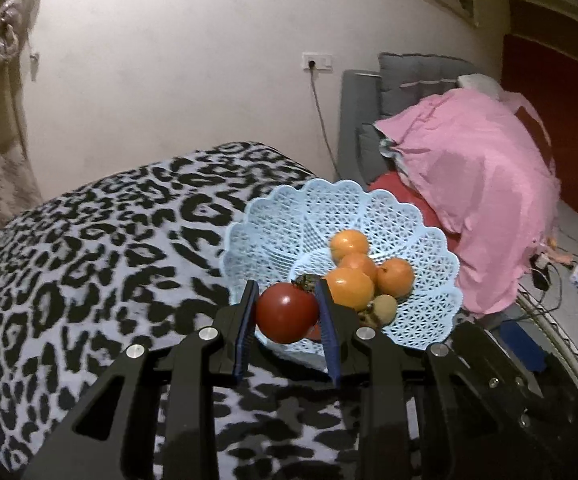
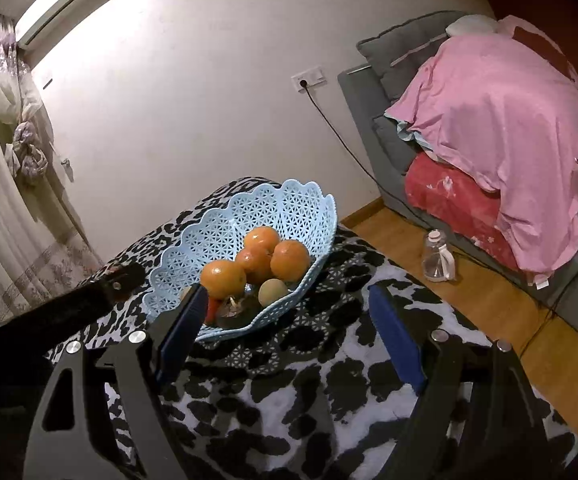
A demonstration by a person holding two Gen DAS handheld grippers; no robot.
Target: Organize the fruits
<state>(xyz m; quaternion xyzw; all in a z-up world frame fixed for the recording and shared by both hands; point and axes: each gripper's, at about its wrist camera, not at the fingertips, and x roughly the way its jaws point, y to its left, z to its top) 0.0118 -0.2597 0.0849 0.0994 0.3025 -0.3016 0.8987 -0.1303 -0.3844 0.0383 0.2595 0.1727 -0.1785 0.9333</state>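
Clamping a tomato (image 1: 287,312), left hand-held gripper (image 1: 287,308) nears orange-filled basket (image 1: 273,220); right gapes.

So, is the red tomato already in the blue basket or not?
Not yet: the left gripper fingers hold the tomato in front of the basket.

Under the jaws lies a leopard-print blanket (image 1: 89,240). Far ahead of the jaws and to their right, a grey sofa (image 2: 373,92) carries a pink sheet (image 2: 501,128). A clear plastic jug (image 2: 439,258) stands on the wooden floor (image 2: 489,308) just beyond the right jaw.

Claw fingers (image 2: 185,320) hide basket's (image 2: 289,208) fruit
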